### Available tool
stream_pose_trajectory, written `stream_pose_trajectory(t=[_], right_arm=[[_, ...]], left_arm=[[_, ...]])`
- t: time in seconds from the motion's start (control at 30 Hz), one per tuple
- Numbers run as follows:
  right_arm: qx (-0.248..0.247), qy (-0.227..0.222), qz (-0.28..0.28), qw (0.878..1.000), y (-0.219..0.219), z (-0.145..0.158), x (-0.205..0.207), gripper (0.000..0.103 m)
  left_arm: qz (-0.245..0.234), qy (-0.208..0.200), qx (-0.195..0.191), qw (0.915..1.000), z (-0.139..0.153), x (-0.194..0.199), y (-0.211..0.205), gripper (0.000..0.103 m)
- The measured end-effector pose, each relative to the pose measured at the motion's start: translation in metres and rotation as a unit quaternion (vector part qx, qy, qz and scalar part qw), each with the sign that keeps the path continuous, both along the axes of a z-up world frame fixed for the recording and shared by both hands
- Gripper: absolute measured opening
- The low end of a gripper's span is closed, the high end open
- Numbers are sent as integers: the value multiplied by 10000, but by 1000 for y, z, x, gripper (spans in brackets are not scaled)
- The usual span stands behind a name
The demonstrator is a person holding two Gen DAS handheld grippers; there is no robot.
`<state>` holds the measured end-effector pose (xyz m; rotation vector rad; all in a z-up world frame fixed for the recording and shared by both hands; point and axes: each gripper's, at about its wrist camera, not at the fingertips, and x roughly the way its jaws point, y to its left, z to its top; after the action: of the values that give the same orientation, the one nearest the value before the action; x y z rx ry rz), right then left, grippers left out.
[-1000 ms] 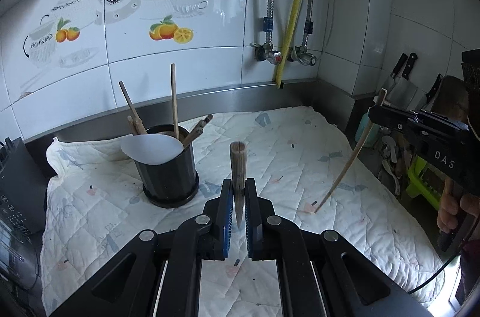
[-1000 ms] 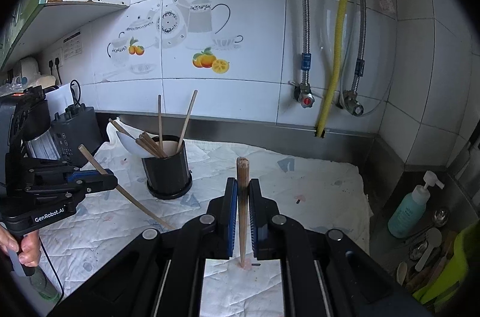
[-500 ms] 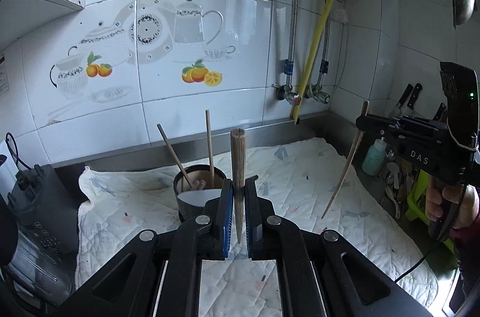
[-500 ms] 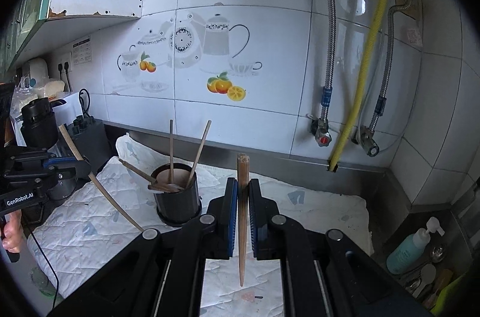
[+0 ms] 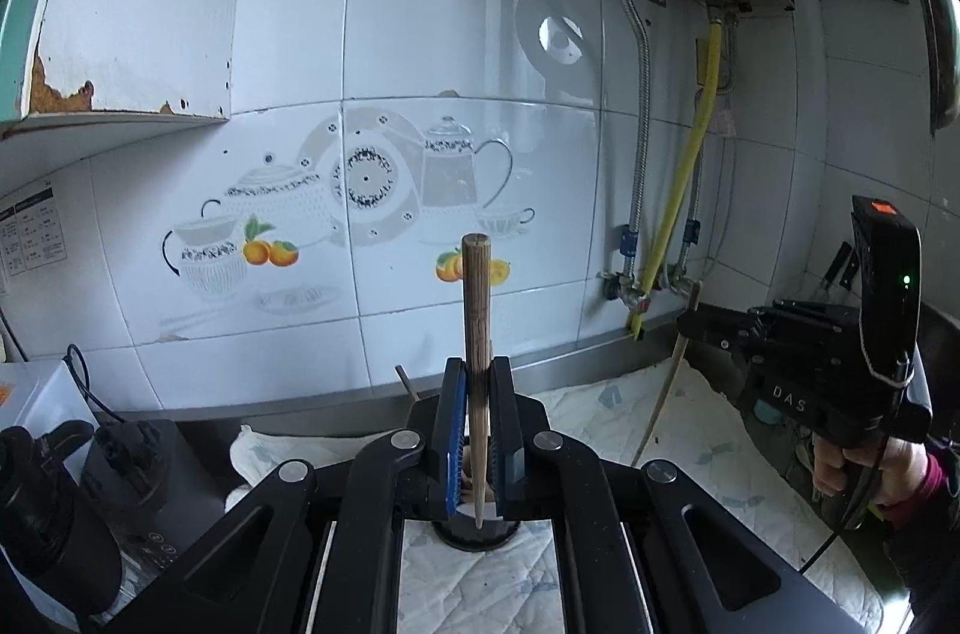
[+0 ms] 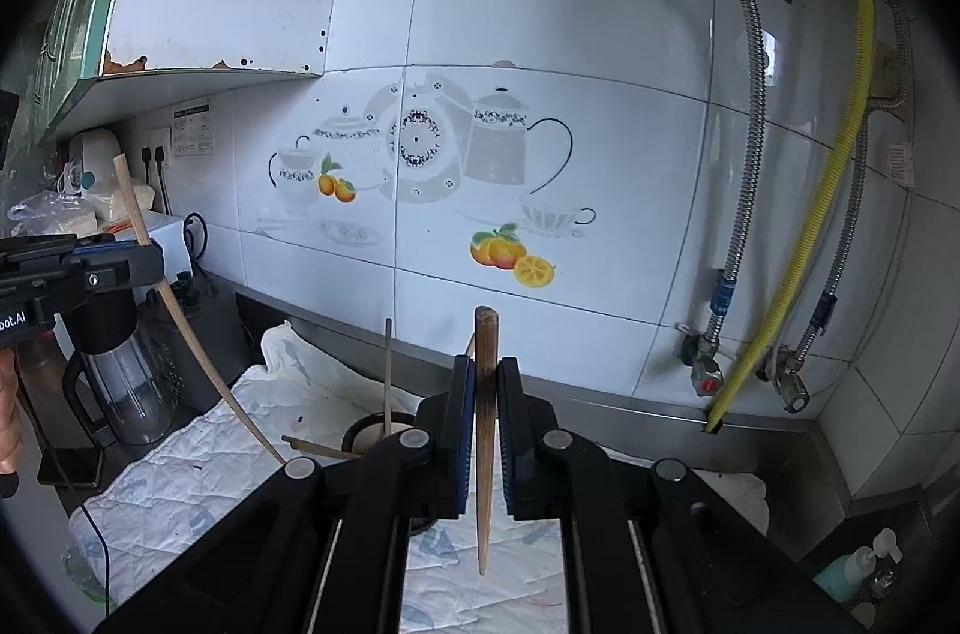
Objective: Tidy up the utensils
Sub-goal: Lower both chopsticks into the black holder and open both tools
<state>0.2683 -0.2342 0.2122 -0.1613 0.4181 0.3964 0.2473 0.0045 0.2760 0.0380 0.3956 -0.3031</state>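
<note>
Left cam: left gripper (image 5: 477, 430) clamped on a chopstick (image 5: 477, 334), upright, tip above what's probably the holder (image 5: 477, 535), mostly hidden.

Right cam: right gripper (image 6: 485, 430) pinching its own stick (image 6: 485, 430), right of the holder (image 6: 375, 433) on the cloth (image 6: 180, 478).

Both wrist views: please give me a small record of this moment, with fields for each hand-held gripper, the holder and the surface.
left hand-held gripper: shut on a wooden chopstick, thick end up, tip pointing down
right hand-held gripper: shut on a second chopstick, upright, tip down
black holder: stands on the cloth, already has chopsticks in it, mostly hidden behind the gripper
quilted cloth: white, covers the counter
backdrop: tiled wall with a teapot picture
</note>
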Motion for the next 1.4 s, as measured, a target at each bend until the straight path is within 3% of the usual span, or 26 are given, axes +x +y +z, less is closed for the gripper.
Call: stream_pose_trajectory(t=[0.17,0.4,0.93,1.4], right_arm=[[156,-5,123,9998,15,4,16,10],[376,-63,219,9990,31,8,38,10],[748,171,324,9965,50,-27,82,10],[444,541,287,9971,56,-54,89,10]], left_arm=[[74,-137,-36,9999,9,27,8,7],[65,-131,-119,9998,-7,77,6,7],[-118,264,-576,9979,-80,153,11,7],[24,813,-387,9959,-132,175,10,8]])
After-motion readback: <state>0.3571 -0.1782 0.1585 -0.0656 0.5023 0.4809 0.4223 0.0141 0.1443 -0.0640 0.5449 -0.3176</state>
